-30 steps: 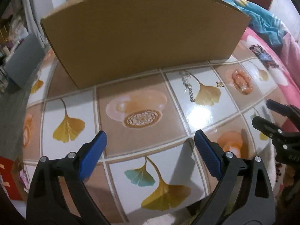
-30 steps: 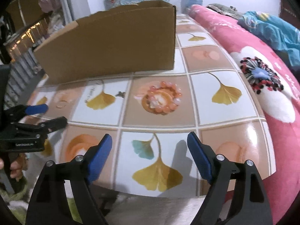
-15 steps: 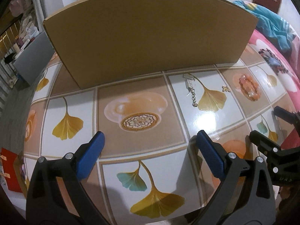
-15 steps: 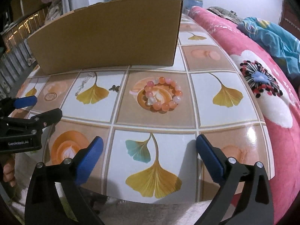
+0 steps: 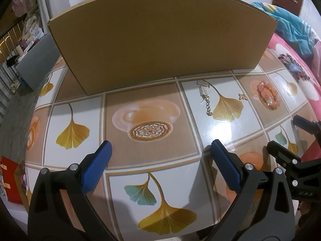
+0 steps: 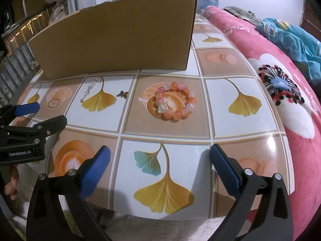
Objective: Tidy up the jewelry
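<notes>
While both grippers are hovering wide open and empty at lower frame, pink bead bracelet [image 6: 174, 102] is lying mid-frame, straight ahead of right gripper [image 6: 159, 161]. Silver chain [image 5: 204, 96] and butterfly charm [image 6: 122, 94] are sitting upper left, nearer left gripper [image 5: 159, 154], below cardboard box [image 6: 116, 38].

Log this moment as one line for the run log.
left gripper open, empty | right gripper open, empty | bead bracelet, silver chain, butterfly charm on table | cardboard box behind
</notes>
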### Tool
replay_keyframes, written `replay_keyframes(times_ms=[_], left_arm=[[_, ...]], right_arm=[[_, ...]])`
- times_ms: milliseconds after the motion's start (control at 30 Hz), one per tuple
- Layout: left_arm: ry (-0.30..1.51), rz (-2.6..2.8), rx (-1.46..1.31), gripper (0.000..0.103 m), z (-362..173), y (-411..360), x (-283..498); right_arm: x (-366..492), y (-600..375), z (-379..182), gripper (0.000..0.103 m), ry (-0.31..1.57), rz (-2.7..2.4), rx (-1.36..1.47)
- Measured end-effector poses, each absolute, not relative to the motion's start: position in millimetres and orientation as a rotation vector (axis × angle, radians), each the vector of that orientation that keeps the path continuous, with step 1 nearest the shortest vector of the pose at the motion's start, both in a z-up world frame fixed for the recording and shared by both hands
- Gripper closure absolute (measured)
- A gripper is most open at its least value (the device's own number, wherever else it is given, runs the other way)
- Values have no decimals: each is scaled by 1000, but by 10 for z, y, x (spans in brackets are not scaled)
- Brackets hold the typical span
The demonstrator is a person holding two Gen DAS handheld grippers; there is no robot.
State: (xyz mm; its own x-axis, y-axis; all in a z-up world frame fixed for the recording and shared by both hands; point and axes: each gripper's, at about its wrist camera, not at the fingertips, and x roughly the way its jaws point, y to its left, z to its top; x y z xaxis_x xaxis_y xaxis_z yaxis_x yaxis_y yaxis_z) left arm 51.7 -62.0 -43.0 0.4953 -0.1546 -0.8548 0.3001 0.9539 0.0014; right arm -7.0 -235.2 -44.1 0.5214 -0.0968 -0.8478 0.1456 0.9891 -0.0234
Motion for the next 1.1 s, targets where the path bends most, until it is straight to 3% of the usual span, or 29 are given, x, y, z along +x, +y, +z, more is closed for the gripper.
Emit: replay_keyframes(times_ms=[1100], left_arm=[[1075,-383,225,7,-374,-587,758]], right_arm=[[50,-2271,-415,6,1092,-199,92]])
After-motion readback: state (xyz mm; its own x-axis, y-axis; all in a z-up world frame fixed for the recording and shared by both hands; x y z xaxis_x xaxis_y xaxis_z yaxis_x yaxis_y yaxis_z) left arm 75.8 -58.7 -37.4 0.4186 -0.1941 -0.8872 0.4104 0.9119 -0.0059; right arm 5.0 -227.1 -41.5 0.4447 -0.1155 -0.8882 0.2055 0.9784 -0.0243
